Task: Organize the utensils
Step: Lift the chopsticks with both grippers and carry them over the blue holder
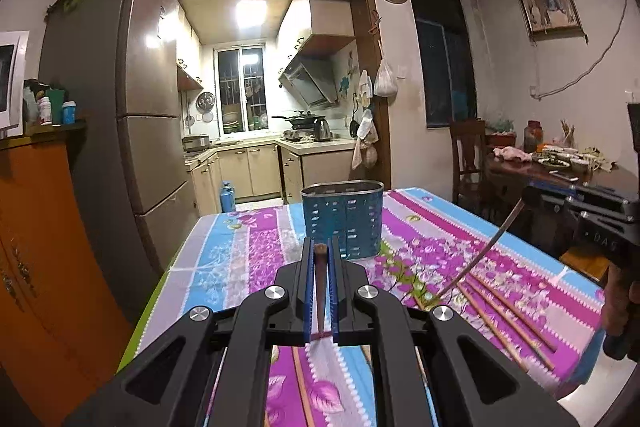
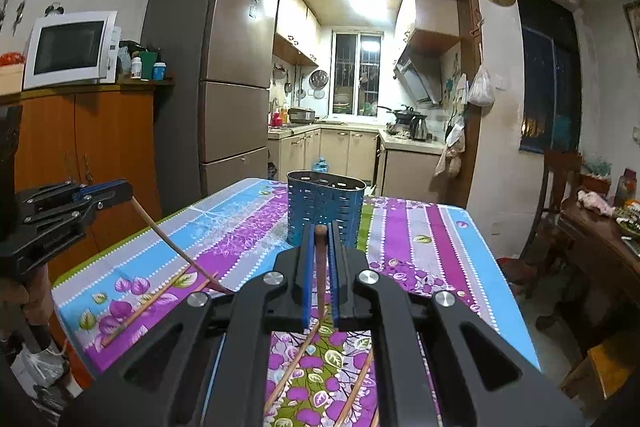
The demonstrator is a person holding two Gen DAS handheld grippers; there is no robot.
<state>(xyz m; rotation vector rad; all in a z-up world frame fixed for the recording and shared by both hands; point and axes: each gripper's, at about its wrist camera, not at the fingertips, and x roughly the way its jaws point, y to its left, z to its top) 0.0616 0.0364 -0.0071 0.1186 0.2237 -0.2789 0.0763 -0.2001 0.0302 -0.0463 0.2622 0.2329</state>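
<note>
Two grippers hover above the floral-clothed bench, each with its jaws clamped on a single brown chopstick. In the left wrist view the left gripper pinches its chopstick at lower centre, while the right gripper shows at the right edge with its own chopstick slanting down. A blue perforated utensil holder stands upright at centre frame, just beyond the jaws. More loose chopsticks lie flat on the cloth at lower right.
</note>
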